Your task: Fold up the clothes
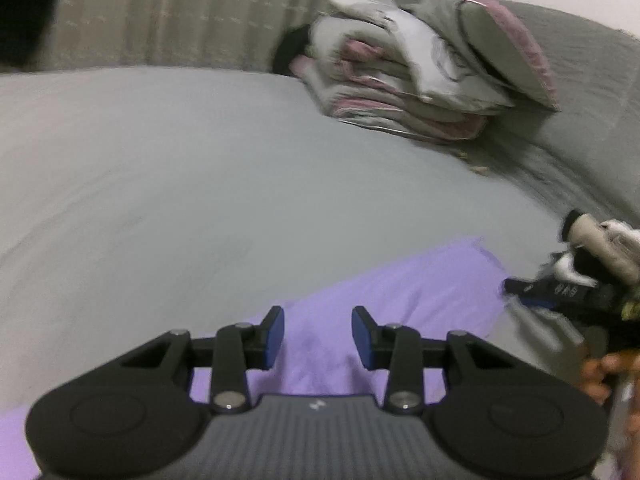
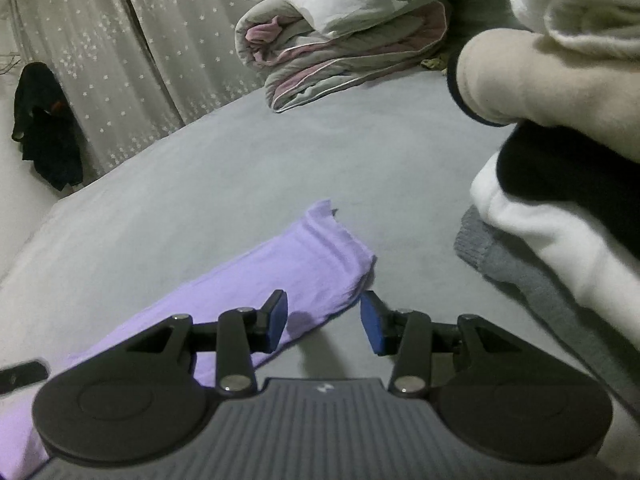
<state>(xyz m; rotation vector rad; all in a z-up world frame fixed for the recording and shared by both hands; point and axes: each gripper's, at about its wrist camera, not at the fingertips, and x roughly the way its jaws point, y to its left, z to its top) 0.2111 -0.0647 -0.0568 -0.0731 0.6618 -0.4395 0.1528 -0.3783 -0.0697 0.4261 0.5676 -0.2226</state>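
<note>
A: Noted first: grey bed sheet (image 2: 248, 184), broad and mostly bare. Folded quilt stack (image 2: 340, 40) at the far end, heap of unfolded clothes (image 2: 560, 184) at right

B: Location of the work piece?

A: Purple garment (image 2: 304, 256) lying flat on the sheet in a long narrow band, just ahead of both tools

B: Tool state?

A: Left gripper (image 1: 318, 336) parted, empty, above the purple cloth. Right gripper (image 2: 324, 320) parted likewise, nothing clamped, at the band's near corner

B: Step in hand?

A: Judged mid-fold, between grasps. Next move calls for pinching one end of the band and carrying it over onto the other
</note>
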